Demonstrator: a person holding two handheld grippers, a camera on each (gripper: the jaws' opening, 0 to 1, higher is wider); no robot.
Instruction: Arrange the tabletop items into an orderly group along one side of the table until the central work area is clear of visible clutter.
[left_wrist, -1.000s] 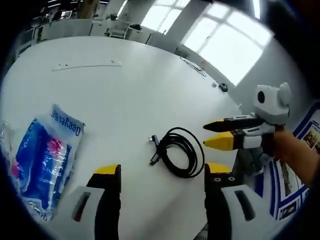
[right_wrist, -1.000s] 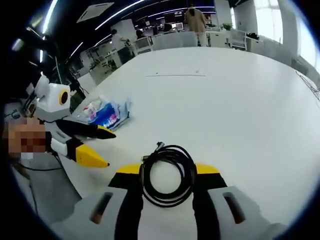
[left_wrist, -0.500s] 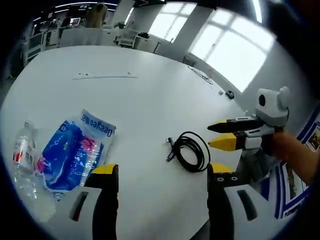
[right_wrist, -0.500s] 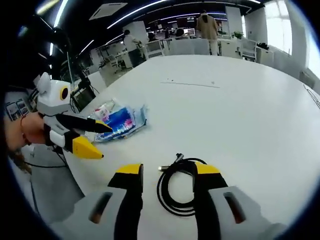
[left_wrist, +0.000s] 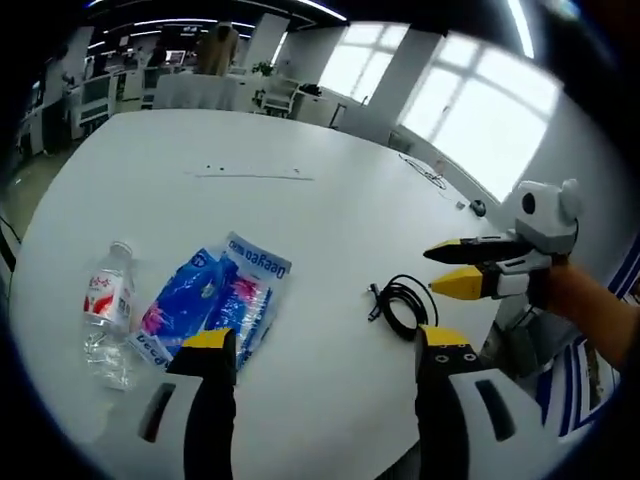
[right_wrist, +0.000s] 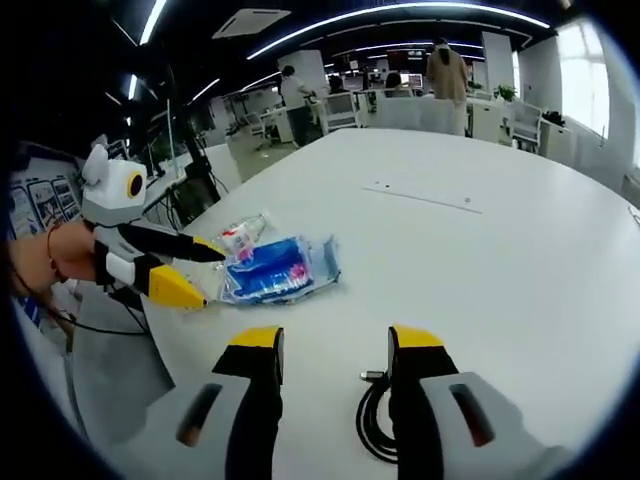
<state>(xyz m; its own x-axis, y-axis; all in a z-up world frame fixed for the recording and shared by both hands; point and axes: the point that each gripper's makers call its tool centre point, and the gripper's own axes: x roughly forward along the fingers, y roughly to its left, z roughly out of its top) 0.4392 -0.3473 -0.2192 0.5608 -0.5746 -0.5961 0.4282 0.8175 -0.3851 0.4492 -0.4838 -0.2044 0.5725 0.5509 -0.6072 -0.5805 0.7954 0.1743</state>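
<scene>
A coiled black cable (left_wrist: 400, 305) lies on the white table (left_wrist: 300, 230) near its edge, just beyond my open left gripper (left_wrist: 325, 345). Left of it lie a blue plastic packet (left_wrist: 210, 305) and a clear water bottle (left_wrist: 105, 315) on its side. My right gripper (left_wrist: 433, 267) comes in from the right, above the cable, jaws apart. In the right gripper view, my right gripper (right_wrist: 335, 340) is open and holds nothing. The cable (right_wrist: 375, 420) lies low between its jaws, partly hidden. The left gripper (right_wrist: 207, 275) hovers beside the packet (right_wrist: 280, 270) and bottle (right_wrist: 240, 235).
A thin pale strip (left_wrist: 250, 175) lies across the far middle of the table, also seen as the strip (right_wrist: 420, 197). A small dark object (left_wrist: 478, 207) and a thin wire (left_wrist: 425, 170) sit near the far right edge. People and office chairs (right_wrist: 445, 75) stand beyond the table.
Both cameras have pulled back from the table. The cable, earlier framed between the right gripper's jaws, now lies low in that view. The bottle and packet have come fully into the left gripper view.
</scene>
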